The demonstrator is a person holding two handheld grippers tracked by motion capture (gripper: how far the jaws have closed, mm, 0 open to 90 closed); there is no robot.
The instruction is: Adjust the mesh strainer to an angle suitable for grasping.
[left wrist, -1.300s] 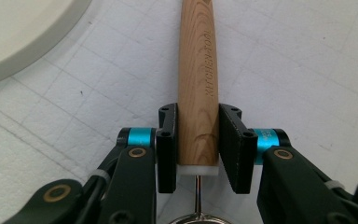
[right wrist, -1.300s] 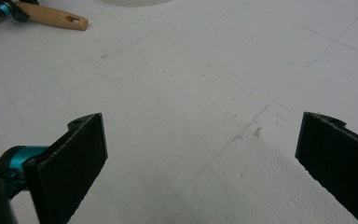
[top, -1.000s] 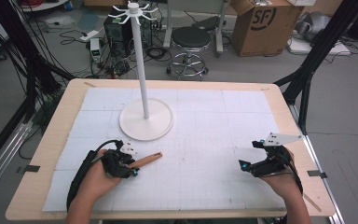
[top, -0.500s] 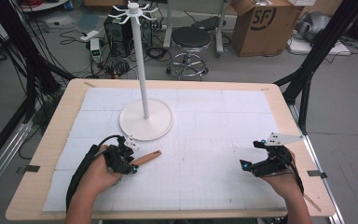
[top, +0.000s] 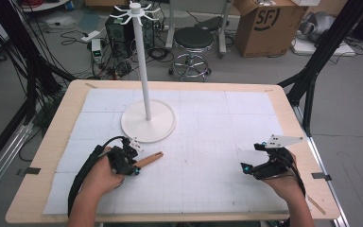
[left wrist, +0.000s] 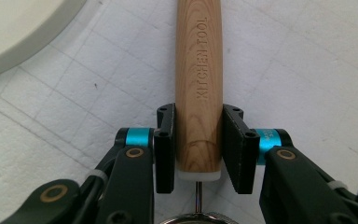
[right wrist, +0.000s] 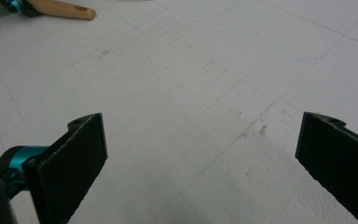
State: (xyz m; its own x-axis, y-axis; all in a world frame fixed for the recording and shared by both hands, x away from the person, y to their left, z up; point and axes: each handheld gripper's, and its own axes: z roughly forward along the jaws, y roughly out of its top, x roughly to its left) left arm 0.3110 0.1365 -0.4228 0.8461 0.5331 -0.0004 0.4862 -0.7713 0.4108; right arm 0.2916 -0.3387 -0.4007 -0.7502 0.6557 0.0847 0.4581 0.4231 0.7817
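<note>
Left gripper jaws, just closed, clamp the handle; stand at 1 o'clock. Right gripper wide.

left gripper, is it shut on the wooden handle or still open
Shut. The left gripper has just closed; both pads press the sides of the wooden handle, which lies flat on the white mat.

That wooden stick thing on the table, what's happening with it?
A person's left hand-held gripper has just been closing on the wooden kitchen tool handle, which now sits pinched between its pads, lying on the white mat near the white stand. The right hand-held gripper waits open over bare mat.
</note>
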